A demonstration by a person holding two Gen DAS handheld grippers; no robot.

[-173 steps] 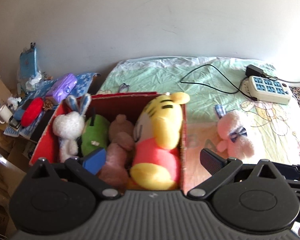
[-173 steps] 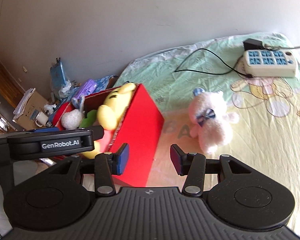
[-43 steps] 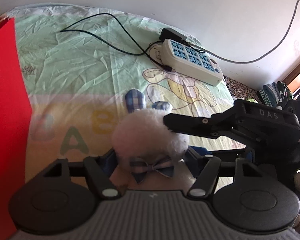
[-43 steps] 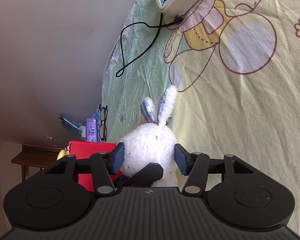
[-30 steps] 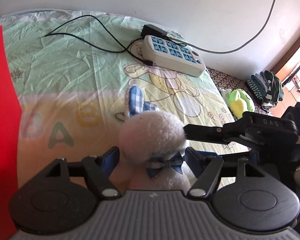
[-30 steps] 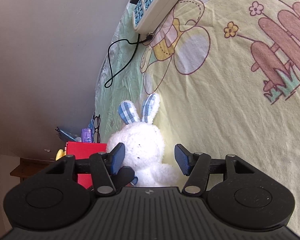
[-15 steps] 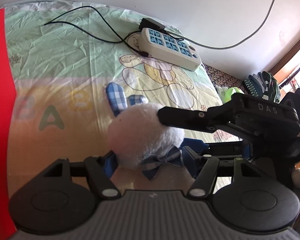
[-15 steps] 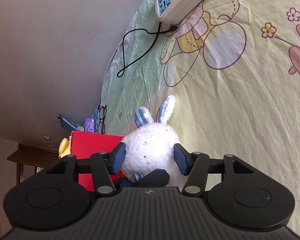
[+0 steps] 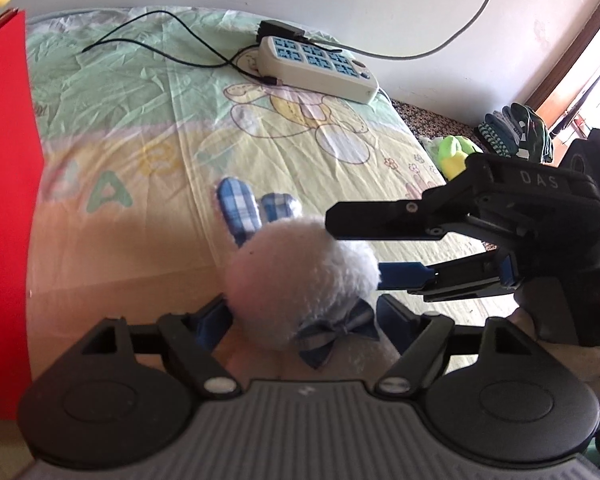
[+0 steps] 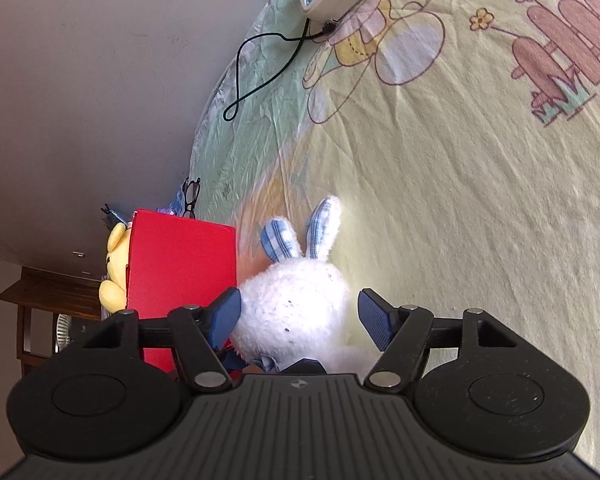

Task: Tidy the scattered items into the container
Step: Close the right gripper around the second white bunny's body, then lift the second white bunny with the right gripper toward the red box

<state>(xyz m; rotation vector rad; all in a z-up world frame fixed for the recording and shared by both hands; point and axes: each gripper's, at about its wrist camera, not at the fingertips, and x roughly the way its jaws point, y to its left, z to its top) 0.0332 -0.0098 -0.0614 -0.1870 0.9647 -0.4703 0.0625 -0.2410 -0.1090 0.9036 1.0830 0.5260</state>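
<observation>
Rabbit plush (image 9: 300, 280), last stray beside red box (image 10: 180, 264): we had both grippers, left (image 9: 304, 320) and right (image 10: 300, 312), just opening, loosely straddling it; boxing remained.

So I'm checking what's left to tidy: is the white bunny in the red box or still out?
Out. The white bunny sits on the bedsheet beside the red box, outside its wall, between both grippers' fingers.
</observation>
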